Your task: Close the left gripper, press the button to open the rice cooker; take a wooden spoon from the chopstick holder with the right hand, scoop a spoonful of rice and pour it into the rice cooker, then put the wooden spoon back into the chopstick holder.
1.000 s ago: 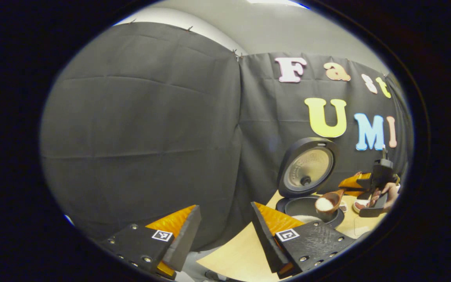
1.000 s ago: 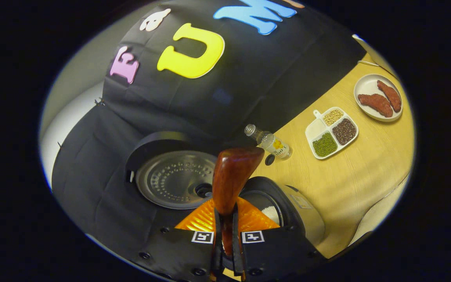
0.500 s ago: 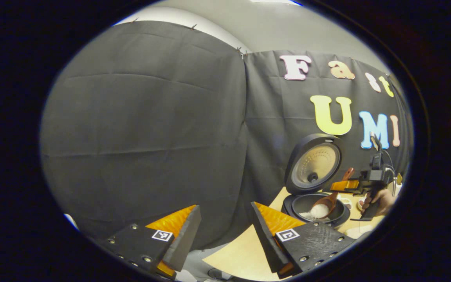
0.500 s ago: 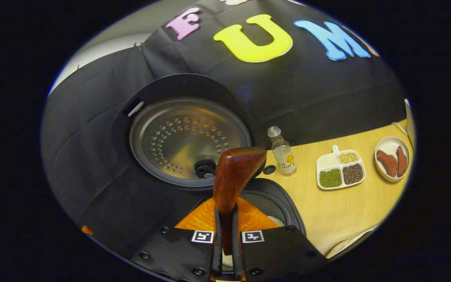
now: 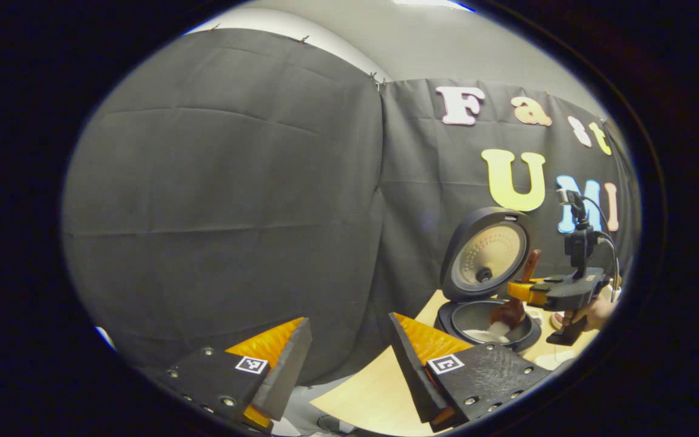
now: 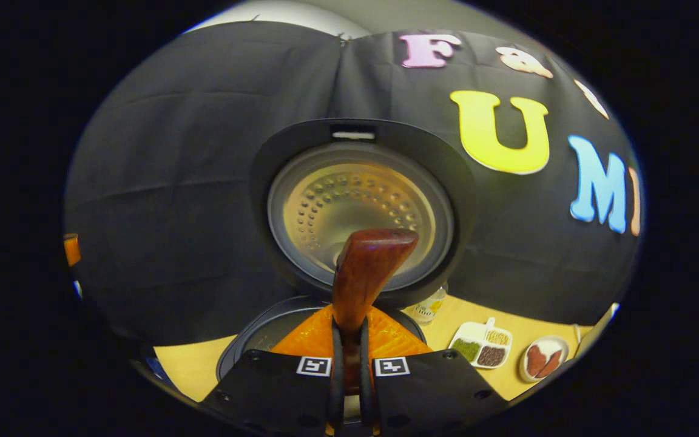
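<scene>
Right gripper [image 6: 349, 358]: fingers pinch the wooden spoon [image 6: 364, 273] by its handle, low centre of the right gripper view; the handle end rises between them, upright.
Left gripper [image 5: 349, 358]: fingers spread wide with nothing between them, bottom of the left gripper view, well apart from the work.
Spoon handling: judged stiff and light; polished wood, so it may slip or twist — a mid-handle grip, as held, suits tipping.
Rice: loose grains, likely to spill unless the bowl is kept over the pot.
Rice cooker [image 6: 361, 206]: lid standing open, centre of the right gripper view, pot rim just below the fingers.
Left gripper view adds: at lower right, the spoon's bowl tipped down inside the pot with white rice [image 5: 495, 331] beneath it — hidden in the other view.
Right gripper view adds: a divided tray [image 6: 483, 349] and plate [image 6: 542, 359] on the table [image 6: 192, 364], lower right.
</scene>
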The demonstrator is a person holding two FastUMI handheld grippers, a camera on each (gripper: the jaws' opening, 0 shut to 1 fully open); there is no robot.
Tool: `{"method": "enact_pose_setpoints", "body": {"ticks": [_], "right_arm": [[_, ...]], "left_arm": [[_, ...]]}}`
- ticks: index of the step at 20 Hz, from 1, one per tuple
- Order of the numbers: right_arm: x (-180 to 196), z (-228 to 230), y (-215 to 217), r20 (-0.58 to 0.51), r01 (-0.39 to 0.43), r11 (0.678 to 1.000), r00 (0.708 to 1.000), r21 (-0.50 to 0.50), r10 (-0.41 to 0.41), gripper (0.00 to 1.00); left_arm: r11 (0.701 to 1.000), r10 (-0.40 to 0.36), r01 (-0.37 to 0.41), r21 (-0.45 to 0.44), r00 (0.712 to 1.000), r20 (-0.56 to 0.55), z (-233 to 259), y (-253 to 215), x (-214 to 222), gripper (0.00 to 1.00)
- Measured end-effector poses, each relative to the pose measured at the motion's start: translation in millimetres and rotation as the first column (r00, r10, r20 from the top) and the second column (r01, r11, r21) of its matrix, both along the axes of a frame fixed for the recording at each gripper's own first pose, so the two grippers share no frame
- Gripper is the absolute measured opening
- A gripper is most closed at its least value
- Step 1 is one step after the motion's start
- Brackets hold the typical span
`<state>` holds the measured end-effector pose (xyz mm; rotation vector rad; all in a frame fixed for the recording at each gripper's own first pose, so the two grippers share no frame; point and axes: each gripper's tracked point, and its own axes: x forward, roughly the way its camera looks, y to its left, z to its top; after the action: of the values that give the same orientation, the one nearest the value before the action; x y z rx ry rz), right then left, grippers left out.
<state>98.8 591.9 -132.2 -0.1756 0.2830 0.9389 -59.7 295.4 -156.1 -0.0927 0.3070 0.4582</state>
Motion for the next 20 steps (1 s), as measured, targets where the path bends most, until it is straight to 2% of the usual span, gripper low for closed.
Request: {"method": "enact_pose_setpoints", "body": {"ticks": [3, 6, 8, 10, 12, 14, 17, 20], "right_arm": [[-8, 4, 4, 0.198, -0.051, 0.993, 0.977, -0.111, 0.073, 0.12], [-15, 2, 9, 0.373, -0.087, 0.967, 0.911, -0.240, 0.174, 0.12], [-14, -2, 13, 0.446, -0.086, 0.953, 0.869, -0.292, 0.215, 0.12], [-16, -7, 11, 0.456, -0.089, 0.944, 0.859, -0.316, 0.234, 0.12], [-14, -9, 10, 0.426, -0.093, 0.949, 0.877, -0.301, 0.221, 0.12], [-10, -7, 9, 0.372, -0.085, 0.965, 0.911, -0.249, 0.176, 0.12], [-4, -2, 3, 0.236, -0.066, 0.988, 0.967, -0.142, 0.098, 0.12], [9, 3, -6, 0.084, -0.020, 0.999, 0.996, -0.027, 0.022, 0.12]], "left_arm": [[1.000, 0.005, -0.005, -0.007, 1.000, 0.006, -2, 1, 0, 0.78], [1.000, 0.011, -0.011, -0.013, 1.000, 0.009, -3, 3, 0, 0.78], [1.000, 0.012, -0.012, -0.017, 1.000, 0.010, -4, 3, 0, 0.78], [1.000, 0.013, -0.012, -0.017, 1.000, 0.009, -4, 2, 0, 0.80], [1.000, 0.011, -0.010, -0.015, 1.000, 0.006, -3, 2, 1, 0.80], [1.000, 0.009, -0.009, -0.011, 1.000, 0.008, -3, 2, 2, 0.78], [1.000, 0.001, -0.001, -0.011, 1.000, 0.009, 0, 0, 3, 0.80], [1.000, -0.018, 0.018, -0.007, 1.000, 0.014, 6, -3, 4, 0.80]]}}
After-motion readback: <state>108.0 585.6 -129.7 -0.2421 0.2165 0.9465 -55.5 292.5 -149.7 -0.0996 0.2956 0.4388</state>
